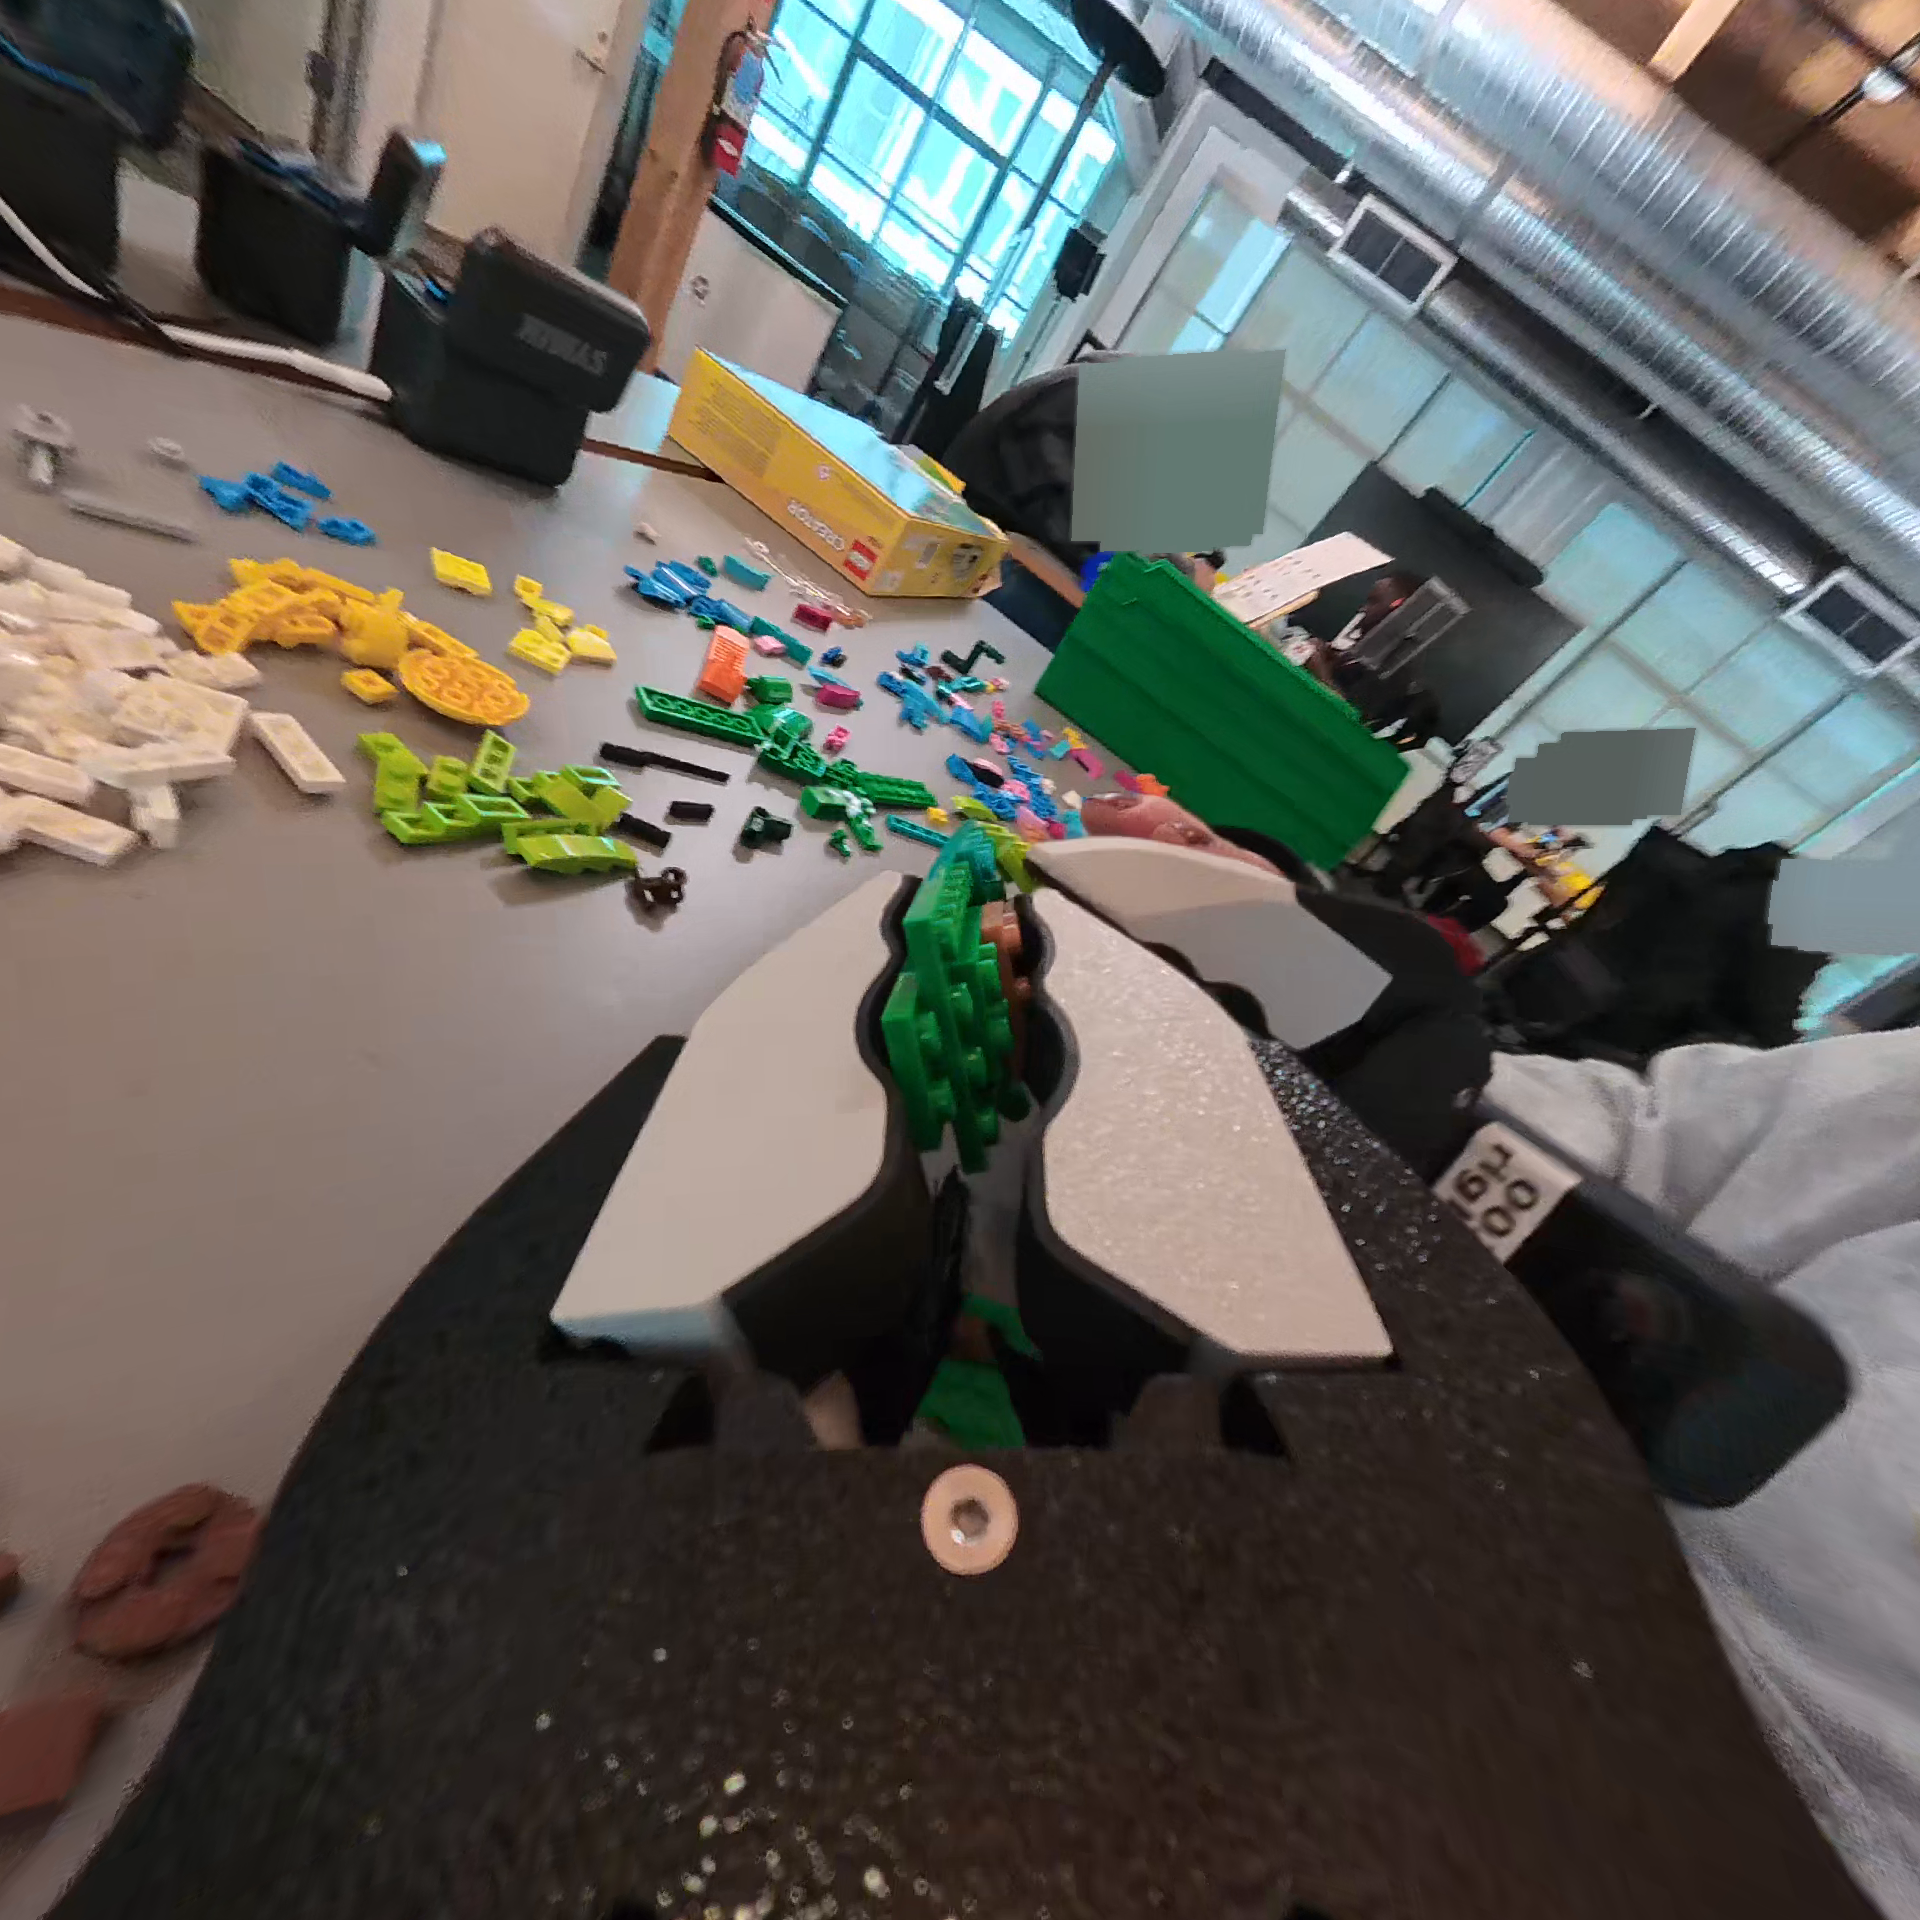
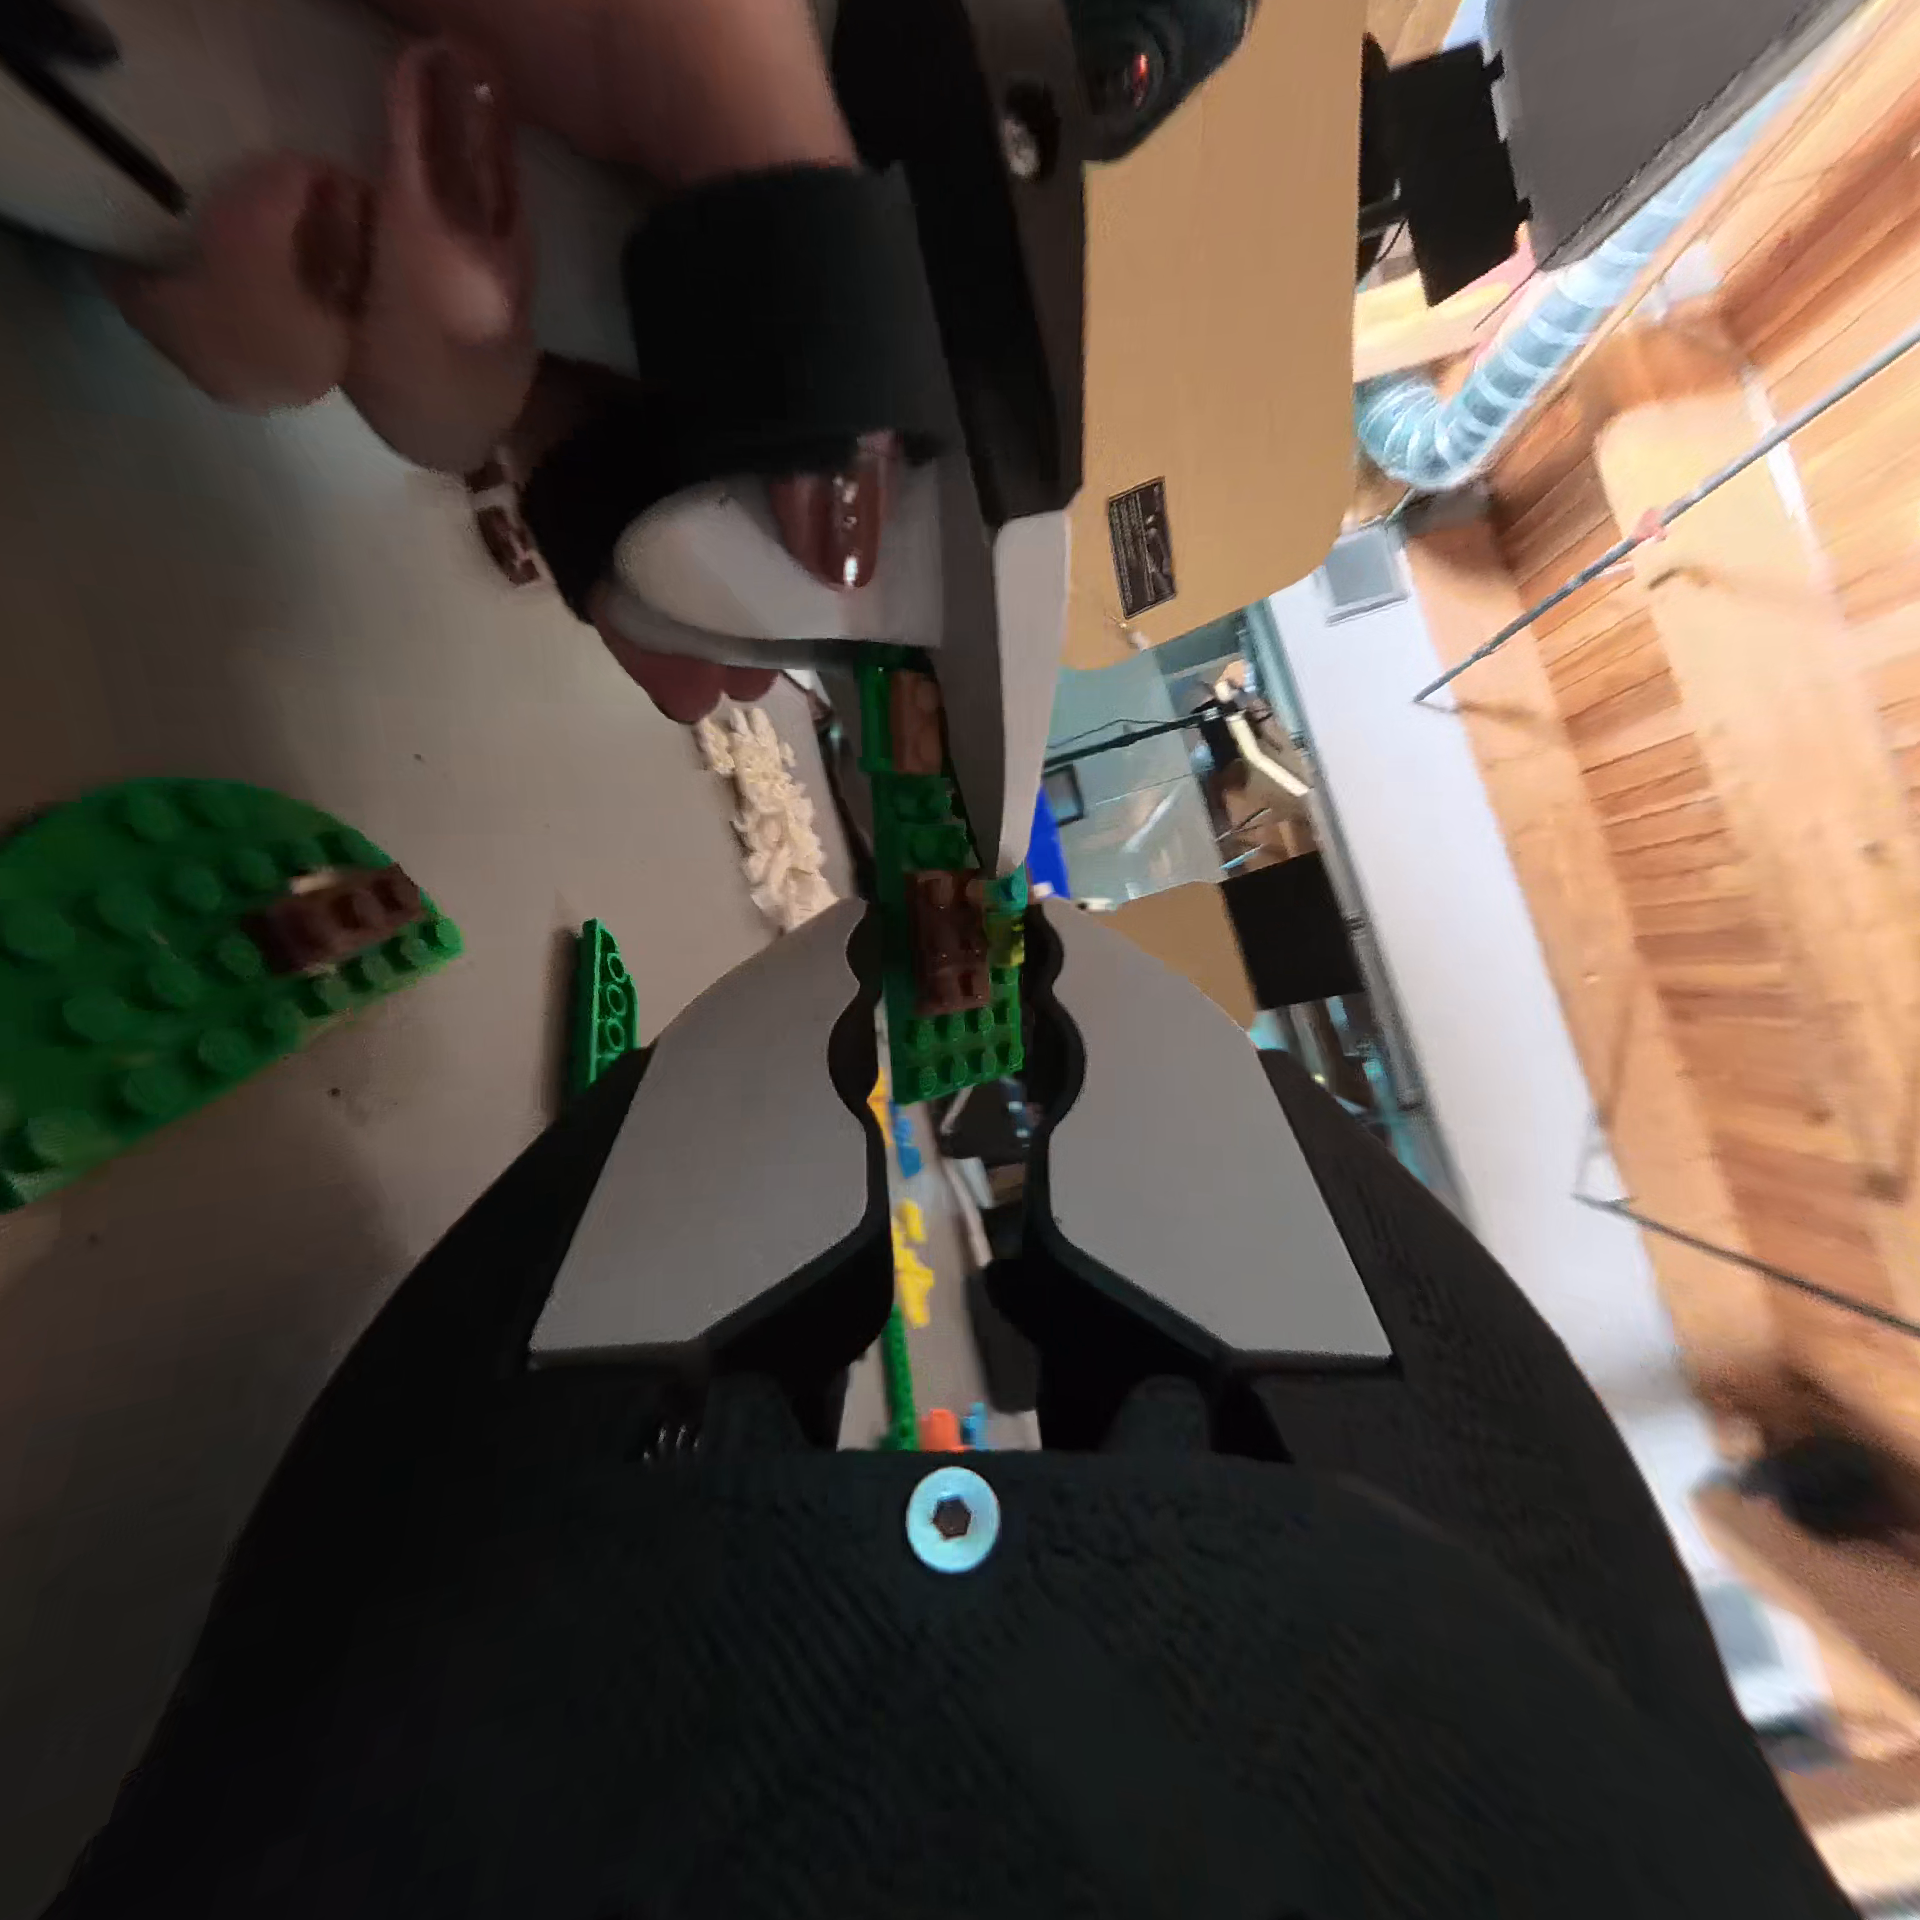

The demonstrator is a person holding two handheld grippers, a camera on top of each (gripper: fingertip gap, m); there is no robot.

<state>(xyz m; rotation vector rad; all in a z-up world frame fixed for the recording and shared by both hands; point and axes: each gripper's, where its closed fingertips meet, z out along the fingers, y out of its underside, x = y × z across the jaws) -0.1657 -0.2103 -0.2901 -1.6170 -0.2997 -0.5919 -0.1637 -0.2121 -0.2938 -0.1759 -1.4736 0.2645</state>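
Left wrist view, we list: left gripper (image 1: 961, 914) clamped on green plate assembly (image 1: 951, 1039), long axis toward twelve o'clock. Right gripper (image 2: 951, 935) narrowly parted around its far end, pads seemingly touching; brick piles (image 1: 468, 707) at ten o'clock.

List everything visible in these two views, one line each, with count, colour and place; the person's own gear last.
Plate assembly: one, green with brown bricks, held between both grippers.
White bricks: a pile, table far left.
Yellow bricks: a pile, beside the white ones.
Lime bricks: a pile, table centre.
Blue and pink bricks: scattered, beyond the grippers.
Box: one, yellow, back of table.
Green bin: one, table's far edge.
Half-round plate: one, green with a brown brick, on the table.
Left hand-held gripper: shut on the assembly.
Right hand-held gripper: closed around the assembly's other end.
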